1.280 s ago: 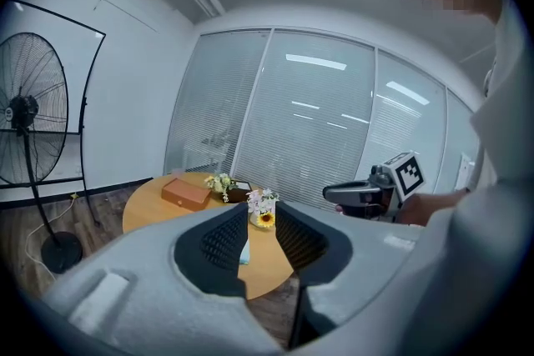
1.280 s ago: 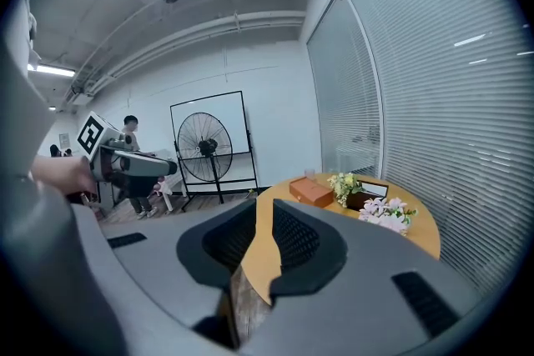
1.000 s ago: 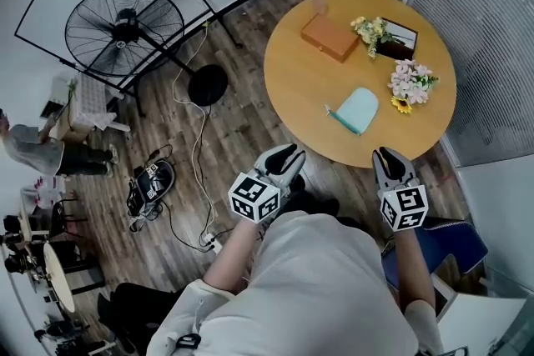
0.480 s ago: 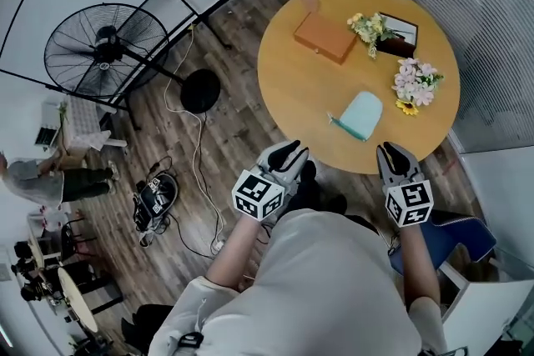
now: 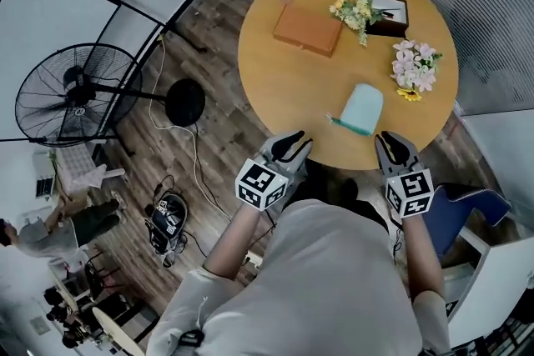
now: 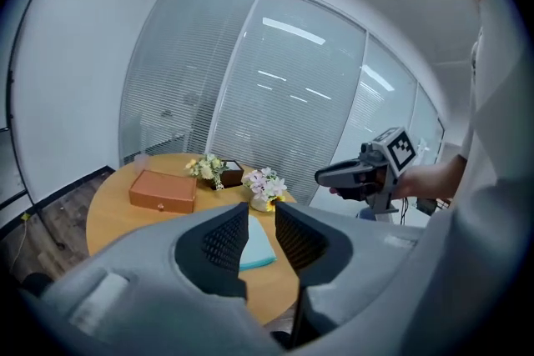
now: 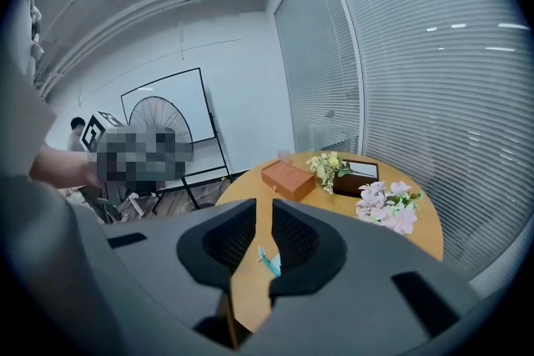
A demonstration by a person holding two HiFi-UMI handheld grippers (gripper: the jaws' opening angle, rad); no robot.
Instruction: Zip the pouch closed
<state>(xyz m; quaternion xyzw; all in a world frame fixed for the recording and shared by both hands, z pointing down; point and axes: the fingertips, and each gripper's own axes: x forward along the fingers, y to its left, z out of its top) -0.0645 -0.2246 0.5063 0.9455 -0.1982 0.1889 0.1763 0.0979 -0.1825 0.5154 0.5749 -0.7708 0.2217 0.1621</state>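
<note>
Pouch [image 5: 360, 108], pale teal, flat on round surface [image 5: 284, 71] in head view: ahead of both claws and between them, touching neither. Nearer right claw [image 5: 392, 144]; dark zip edge [image 5: 349, 126] turned toward claws, pull [image 5: 331, 117] pointing toward left claw [image 5: 296, 142]. Left gripper view: jaws slightly parted, released, empty, pouch framed in gap. Right gripper view: likewise released, empty, only teal pull seen through gap. No legible writing anywhere; just square markers [image 5: 260, 184].

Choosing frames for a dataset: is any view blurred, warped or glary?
Head view: sharp, evenly lit, fisheye bending the floor. Left gripper view: dark round vignette, tongs soft up close, light streaks on the glass. Right gripper view: same vignette.
</note>
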